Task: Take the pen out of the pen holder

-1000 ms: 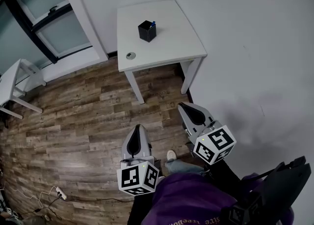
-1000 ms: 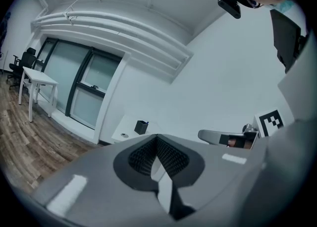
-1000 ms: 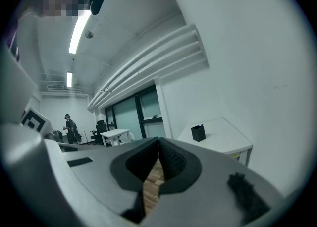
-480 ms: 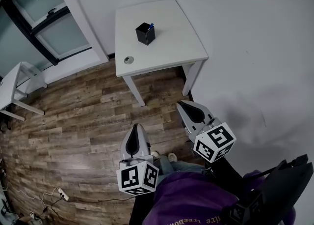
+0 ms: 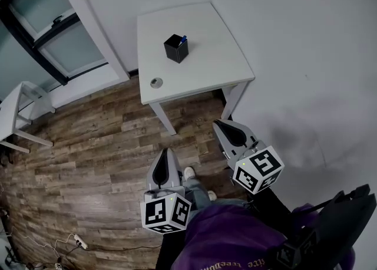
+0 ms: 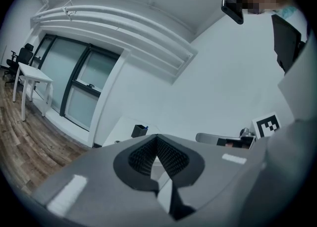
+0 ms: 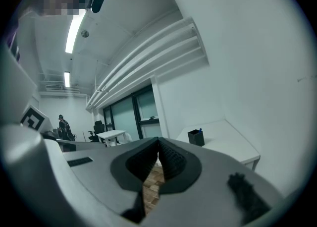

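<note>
worktop [image 5: 206, 56]: white, square | left gripper [image 5: 167, 152]: fingers shut together, empty, over floor short of worktop's near edge | right gripper [image 5: 220, 125]: fingers shut together, empty, likewise | pen holder [image 5: 176, 48]: black, upright, near worktop's middle | pen [image 5: 183, 39]: blue-tipped, standing inside holder

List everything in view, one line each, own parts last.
white square table: one, white, against the wall.
black square pen holder: one, black, on that table.
blue-tipped pen: one, blue, standing in the holder.
round grey grommet: one, grey, table's near-left corner.
second white table: one, white, far left.
dark-framed window: one, black, left wall.
wood-plank floor: brown, underfoot.
white power strip: one, white, floor, bottom left.
purple top: one, purple, bottom edge.
left gripper: one, grey, shut, over floor.
right gripper: one, grey, shut, over floor.
</note>
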